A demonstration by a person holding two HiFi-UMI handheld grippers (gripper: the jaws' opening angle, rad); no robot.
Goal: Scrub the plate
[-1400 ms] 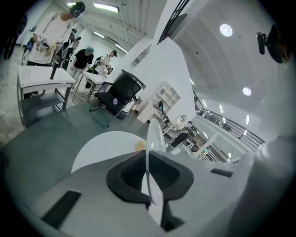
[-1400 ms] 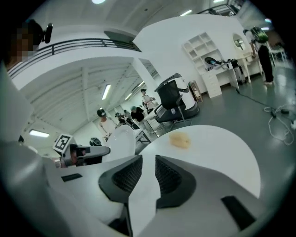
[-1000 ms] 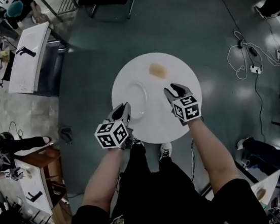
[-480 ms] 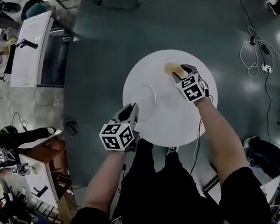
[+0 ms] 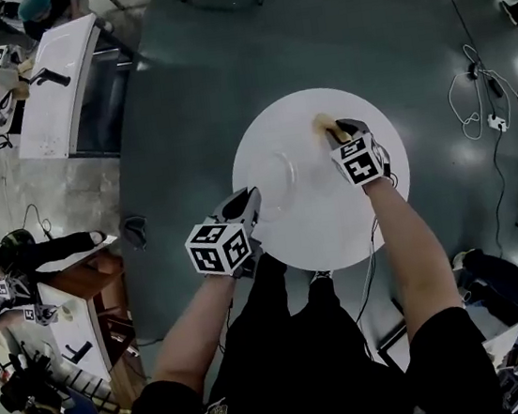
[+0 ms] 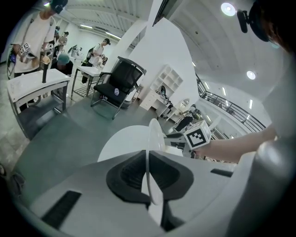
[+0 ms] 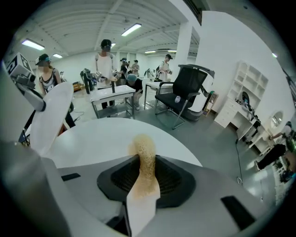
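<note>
A white plate [image 5: 279, 182] stands tilted on the round white table [image 5: 338, 229], and my left gripper [image 5: 249, 203] is shut on its near rim. In the left gripper view the plate [image 6: 153, 134] runs edge-on between the pads of the left gripper [image 6: 149, 180]. At the table's far side my right gripper [image 5: 336, 130] is on a tan sponge [image 5: 322, 125]. Its jaws are closing, and in the right gripper view the sponge [image 7: 145, 152] is pinched between the pads of the right gripper [image 7: 145, 178]. The plate [image 7: 51, 118] shows at that view's left.
A black office chair [image 7: 185, 92] stands beyond the table. A white desk [image 5: 55, 96] sits at the far left, a wooden side table [image 5: 74, 311] at the near left. Cables [image 5: 481, 96] lie on the floor at the right. People [image 7: 106, 60] stand around desks at the back.
My right gripper has moved from the table's near side out to the sponge at the far side, and the sponge is now between its jaws. The left gripper keeps hold of the plate.
</note>
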